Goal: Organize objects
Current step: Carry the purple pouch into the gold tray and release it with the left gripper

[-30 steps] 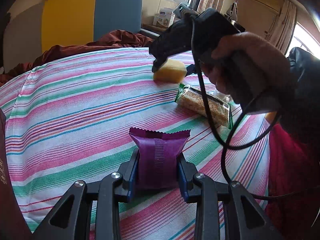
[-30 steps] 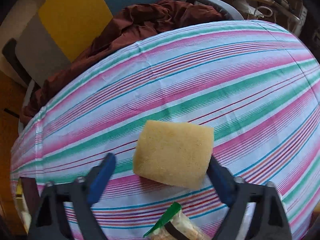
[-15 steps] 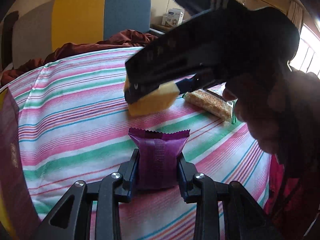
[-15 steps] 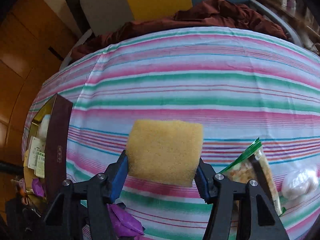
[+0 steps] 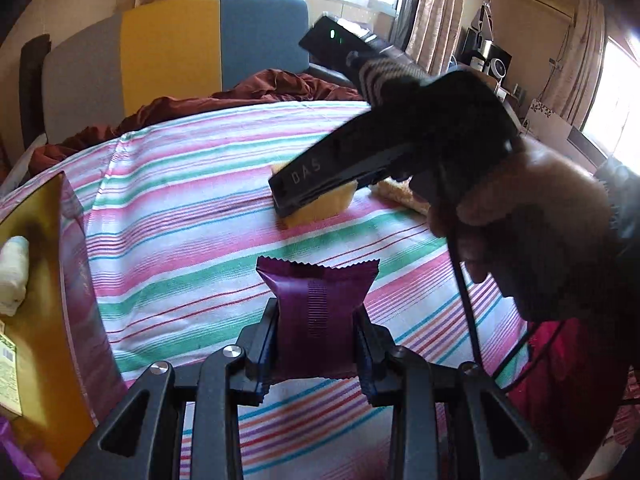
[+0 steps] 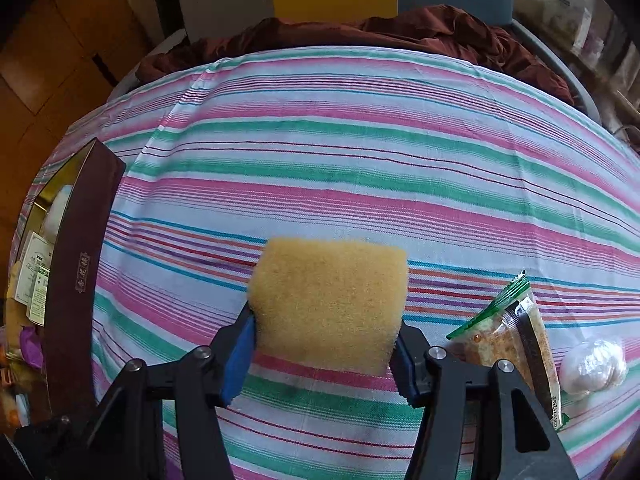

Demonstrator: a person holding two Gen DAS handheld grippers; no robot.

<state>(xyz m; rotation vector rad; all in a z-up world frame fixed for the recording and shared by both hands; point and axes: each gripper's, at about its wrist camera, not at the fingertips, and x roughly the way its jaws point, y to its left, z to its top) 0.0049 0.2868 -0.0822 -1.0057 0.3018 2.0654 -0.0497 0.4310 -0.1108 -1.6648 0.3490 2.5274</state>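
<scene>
A purple snack packet (image 5: 318, 280) stands upright in my left gripper (image 5: 316, 322), which is shut on its lower half, above the striped tablecloth (image 5: 180, 220). My right gripper (image 6: 324, 332) is shut on a yellow sponge (image 6: 328, 296), its blue pads pressing both sides, held just over the cloth. In the left wrist view the right gripper (image 5: 308, 196) hangs ahead of the packet, the sponge (image 5: 326, 208) showing under its black finger, a person's hand (image 5: 520, 216) around its grip. A dark maroon box (image 6: 76, 280) with a gold inside lies at the left.
The box (image 5: 74, 232) holds a white wrapped item (image 5: 12, 276), small cartons and purple packets. A green-ended cracker packet (image 6: 516, 340) and a white wrapped ball (image 6: 592, 364) lie right of the sponge. Crumpled maroon cloth (image 6: 360, 28) and a grey, yellow and blue chair back stand behind.
The right gripper shut on the sponge and carried it left, away from the cracker packet, rolling as it went. The left gripper drifted left with the purple packet, bringing the box into view.
</scene>
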